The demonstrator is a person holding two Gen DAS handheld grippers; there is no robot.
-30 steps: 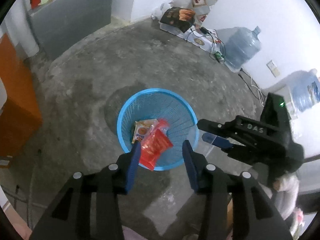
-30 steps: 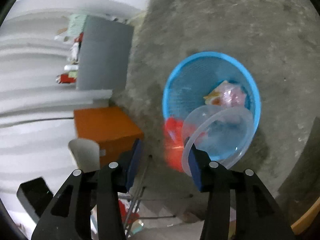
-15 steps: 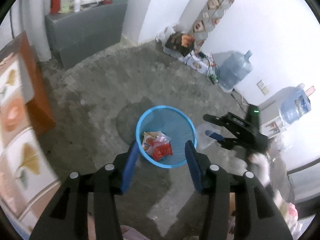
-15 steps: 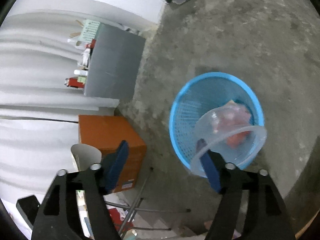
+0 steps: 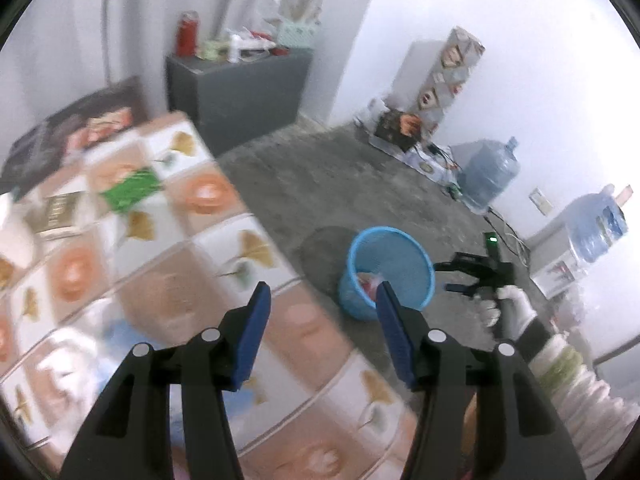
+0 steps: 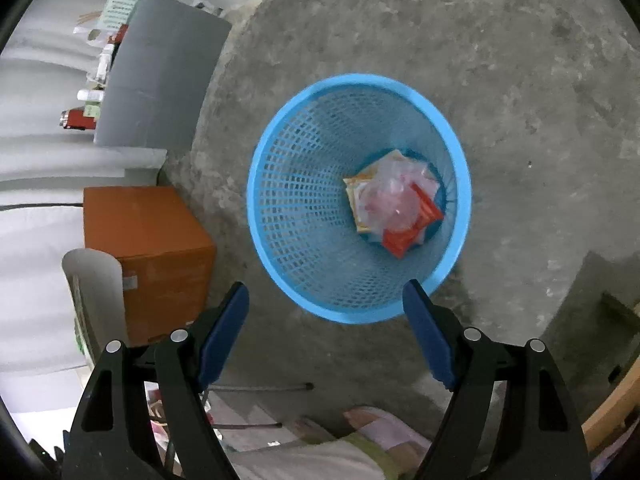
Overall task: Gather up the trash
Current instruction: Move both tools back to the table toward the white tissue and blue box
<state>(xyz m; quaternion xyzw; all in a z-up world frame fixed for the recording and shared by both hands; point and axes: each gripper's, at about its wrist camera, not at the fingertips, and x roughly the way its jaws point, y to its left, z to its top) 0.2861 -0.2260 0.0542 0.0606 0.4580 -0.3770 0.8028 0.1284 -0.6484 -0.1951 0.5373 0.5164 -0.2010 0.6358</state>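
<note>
The concrete floor fills most of the right wrist view, and in the left wrist view a tabletop under a cloth patterned with leaves and orange rounds spreads from nine o'clock down to six. On that cloth, near ten o'clock, lie a green packet and just beside it a dark printed packet, both blurred. The blue mesh basket stands on the floor at the centre of the right wrist view; it sits at about three o'clock in the left one. The trash lies at its bottom: a crumpled clear plastic piece over a red wrapper and a yellow-edged packet. An orange box stands at nine o'clock of the basket. The right tool hangs above the basket's near rim, fingers wide apart and empty. The left tool is over the tabletop's edge, its fingers opening with nothing between them.
</note>
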